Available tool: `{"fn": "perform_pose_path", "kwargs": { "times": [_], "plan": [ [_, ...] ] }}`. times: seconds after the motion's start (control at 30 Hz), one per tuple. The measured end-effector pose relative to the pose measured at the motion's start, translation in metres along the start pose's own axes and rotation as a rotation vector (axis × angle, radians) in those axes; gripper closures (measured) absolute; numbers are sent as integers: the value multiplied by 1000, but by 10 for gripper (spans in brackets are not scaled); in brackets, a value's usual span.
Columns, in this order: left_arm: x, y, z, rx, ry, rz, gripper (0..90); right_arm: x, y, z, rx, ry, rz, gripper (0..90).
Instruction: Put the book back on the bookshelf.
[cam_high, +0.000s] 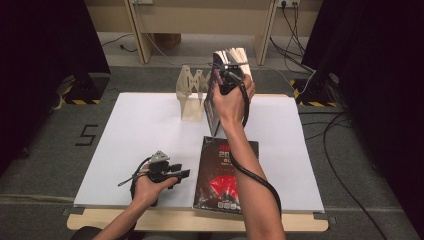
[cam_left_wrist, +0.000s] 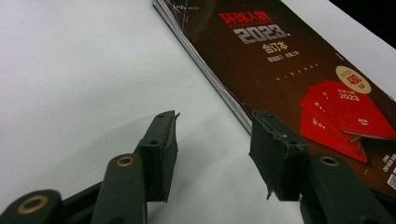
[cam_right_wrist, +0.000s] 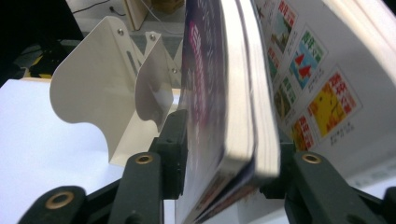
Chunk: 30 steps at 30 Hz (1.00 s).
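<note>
Overhead, the right claw (raised) grips upright books.

- My right tongs straddle two upright books, jaws either side of their lower edge.
- Left of the tongs, a cream bookend rack stands on the white counter.

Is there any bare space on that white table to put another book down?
Yes: the table's left half is bare, between the cream bookstand and the left gripper. Bare too right of the flat magazine. Crowded mid-table, where the right gripper holds an upright book.
</note>
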<state>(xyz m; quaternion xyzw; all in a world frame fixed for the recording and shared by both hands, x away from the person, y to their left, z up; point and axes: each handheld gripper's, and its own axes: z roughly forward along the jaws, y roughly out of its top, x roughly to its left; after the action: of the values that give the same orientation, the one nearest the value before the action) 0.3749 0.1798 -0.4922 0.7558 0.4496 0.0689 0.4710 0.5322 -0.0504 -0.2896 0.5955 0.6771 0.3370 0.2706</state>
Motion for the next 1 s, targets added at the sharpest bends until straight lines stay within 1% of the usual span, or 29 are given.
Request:
{"fn": "perform_pose_path", "kwargs": {
  "times": [0.1, 0.13, 0.2, 0.37, 0.4, 0.47, 0.57, 0.67, 0.73, 0.77, 0.8, 0.83, 0.87, 1.0],
  "plan": [
    [0, 0, 0, 3, 0, 2, 503, -4, -5, -3, -2, 18, 14, 595],
    [0, 0, 1, 0, 3, 0, 503, -6, -8, -6, -3, 27, 26, 587],
    [0, -1, 1, 1, 3, 0, 503, -8, -10, -8, -6, 27, 23, 585],
    [-1, -1, 2, 7, 2, -1, 503, -12, -16, -13, -3, 39, 33, 577],
    [-1, -1, 2, 10, -2, 0, 503, -14, -18, -16, -7, 47, 33, 575],
    [-1, -2, 3, 12, -3, 1, 502, -16, -20, -18, -13, 47, 35, 575],
    [-2, -2, 3, 16, 0, 2, 502, -17, -22, -19, -9, 52, 36, 576],
    [-3, -3, 4, 19, -8, -7, 502, -20, -26, -21, -6, 64, 45, 568],
    [-3, -3, 5, 17, -11, -6, 501, -22, -29, -22, -5, 67, 43, 567],
    [-3, -3, 6, 18, -15, -9, 501, -24, -32, -23, -2, 91, 54, 564],
    [-3, -3, 6, 18, -15, -9, 501, -25, -33, -24, 0, 91, 45, 564],
    [-4, -3, 6, 17, -20, -18, 501, -25, -33, -24, 0, 91, 45, 564],
    [-4, -2, 6, 18, -22, -19, 500, -27, -34, -25, 3, 107, 50, 560],
    [-3, 1, 6, 10, -26, -32, 501, -32, -38, -32, 6, 117, 51, 558]
  ]
}}
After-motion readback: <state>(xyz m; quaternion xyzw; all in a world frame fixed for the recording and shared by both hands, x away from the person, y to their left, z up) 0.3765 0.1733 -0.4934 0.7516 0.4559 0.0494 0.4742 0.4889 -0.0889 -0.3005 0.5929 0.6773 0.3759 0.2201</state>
